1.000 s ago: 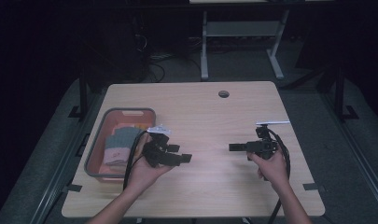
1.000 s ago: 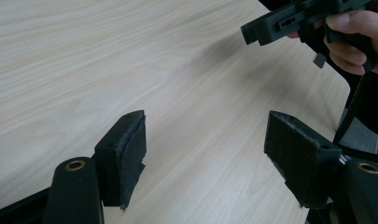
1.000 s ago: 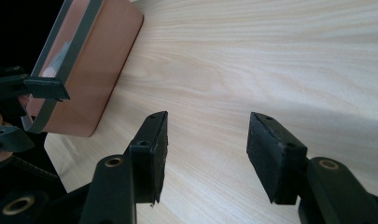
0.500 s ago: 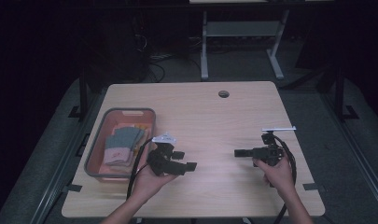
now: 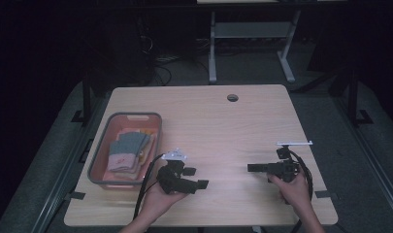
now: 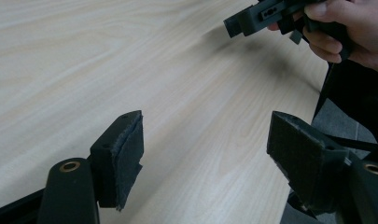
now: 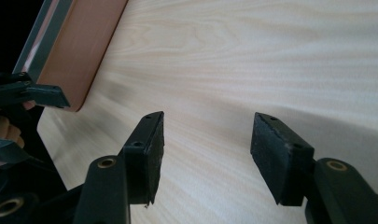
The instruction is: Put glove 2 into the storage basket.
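Observation:
My left gripper (image 5: 196,178) hovers low over the wooden table (image 5: 223,131) at the front left, just right of a bin. Its jaws stand open with nothing between them, as the left gripper view (image 6: 205,140) confirms. The right gripper (image 5: 253,168) is at the front right and points left toward the other one. It is open too, with bare wood between its pads (image 7: 205,149). The grey-rimmed pink bin (image 5: 125,116) holds folded grey and coloured gloves (image 5: 127,148). In the left gripper view the right gripper (image 6: 263,16) and the hand (image 6: 340,28) holding it show at top right.
A round cable hole (image 5: 232,97) sits near the table's far edge. Cables trail from both grippers over the front edge. The bin's corner (image 7: 79,46) and the left gripper (image 7: 30,93) lie at the left of the right gripper view. A white desk frame (image 5: 247,43) stands on the floor beyond.
Both grippers have drawn back toward the front edge of the table. The left one also shifted slightly right, away from the bin. Both jaws stay open.

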Demonstrator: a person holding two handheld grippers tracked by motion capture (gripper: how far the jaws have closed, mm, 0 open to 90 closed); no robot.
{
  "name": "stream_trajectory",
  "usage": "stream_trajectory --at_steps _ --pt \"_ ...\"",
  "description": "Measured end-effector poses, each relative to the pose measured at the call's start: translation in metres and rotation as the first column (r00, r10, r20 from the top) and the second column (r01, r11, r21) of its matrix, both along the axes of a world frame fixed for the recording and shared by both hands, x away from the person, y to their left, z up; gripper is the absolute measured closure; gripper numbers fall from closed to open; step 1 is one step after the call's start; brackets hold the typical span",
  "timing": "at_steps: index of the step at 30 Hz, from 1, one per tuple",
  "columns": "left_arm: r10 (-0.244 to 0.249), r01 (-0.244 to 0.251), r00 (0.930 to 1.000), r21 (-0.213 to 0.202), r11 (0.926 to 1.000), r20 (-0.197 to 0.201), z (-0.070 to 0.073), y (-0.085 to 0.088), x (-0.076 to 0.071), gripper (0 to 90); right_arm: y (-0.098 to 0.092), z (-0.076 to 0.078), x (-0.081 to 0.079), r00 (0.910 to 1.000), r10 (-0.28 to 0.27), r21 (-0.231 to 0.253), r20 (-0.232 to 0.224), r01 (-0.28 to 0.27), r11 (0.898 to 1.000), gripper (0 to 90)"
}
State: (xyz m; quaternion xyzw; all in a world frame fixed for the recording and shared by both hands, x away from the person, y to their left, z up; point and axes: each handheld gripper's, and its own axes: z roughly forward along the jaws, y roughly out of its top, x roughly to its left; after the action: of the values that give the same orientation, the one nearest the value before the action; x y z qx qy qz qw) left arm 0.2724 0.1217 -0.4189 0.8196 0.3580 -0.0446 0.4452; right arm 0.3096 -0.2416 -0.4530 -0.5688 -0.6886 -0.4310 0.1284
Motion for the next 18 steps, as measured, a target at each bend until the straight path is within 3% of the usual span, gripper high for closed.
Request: stream_trajectory --at_steps 11,18 --pt "0.0 0.0 1.0 -0.028 0.9996 0.003 -0.01 0.001 -0.013 27.0 -0.012 -0.008 -0.018 0.9994 -0.011 0.027 0.032 0.011 1.0 39.9" --pt "-0.018 0.019 0.9996 -0.014 0.9997 0.019 -0.017 -0.001 -0.023 26.6 -0.016 -0.01 -0.028 0.9985 -0.022 0.034 0.05 0.02 0.999 37.2"
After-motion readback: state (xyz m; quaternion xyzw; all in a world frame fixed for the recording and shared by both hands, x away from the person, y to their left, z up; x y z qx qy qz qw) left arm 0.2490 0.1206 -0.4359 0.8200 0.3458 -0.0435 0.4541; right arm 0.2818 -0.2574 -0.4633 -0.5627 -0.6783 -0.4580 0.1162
